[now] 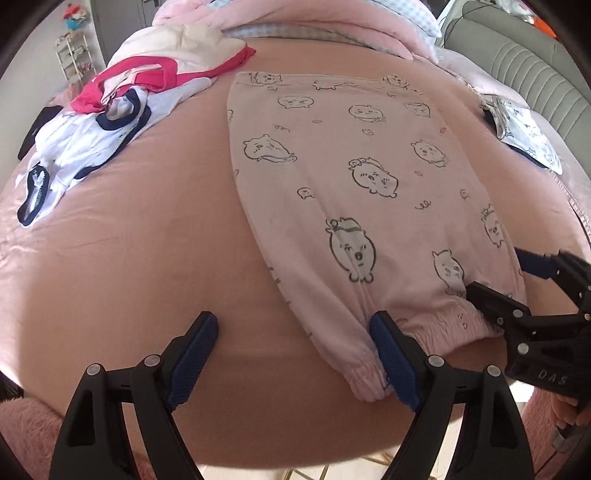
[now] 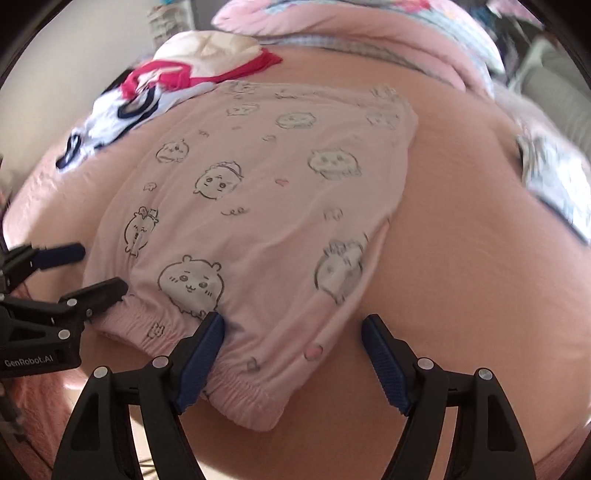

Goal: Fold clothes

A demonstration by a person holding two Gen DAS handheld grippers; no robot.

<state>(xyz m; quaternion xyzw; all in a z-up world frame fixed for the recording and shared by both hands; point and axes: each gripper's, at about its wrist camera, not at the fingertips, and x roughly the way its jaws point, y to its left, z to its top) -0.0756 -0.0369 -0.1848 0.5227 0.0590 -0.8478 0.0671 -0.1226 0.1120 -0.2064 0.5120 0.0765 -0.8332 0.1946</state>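
Pink pyjama trousers with cartoon animal prints lie flat on the pink bed sheet, waistband far, elastic cuffs near. My left gripper is open at the near left cuff, and its right finger overlaps the fabric. In the right wrist view the trousers fill the middle. My right gripper is open over the right cuff, which lies between its fingers without being pinched. Each gripper shows in the other's view: the right gripper and the left gripper.
A heap of clothes in white, navy, red and cream lies far left. A folded printed garment sits at the right. A pink quilt and pillows line the back, with grey padding beyond. The bed's near edge drops to a fluffy pink rug.
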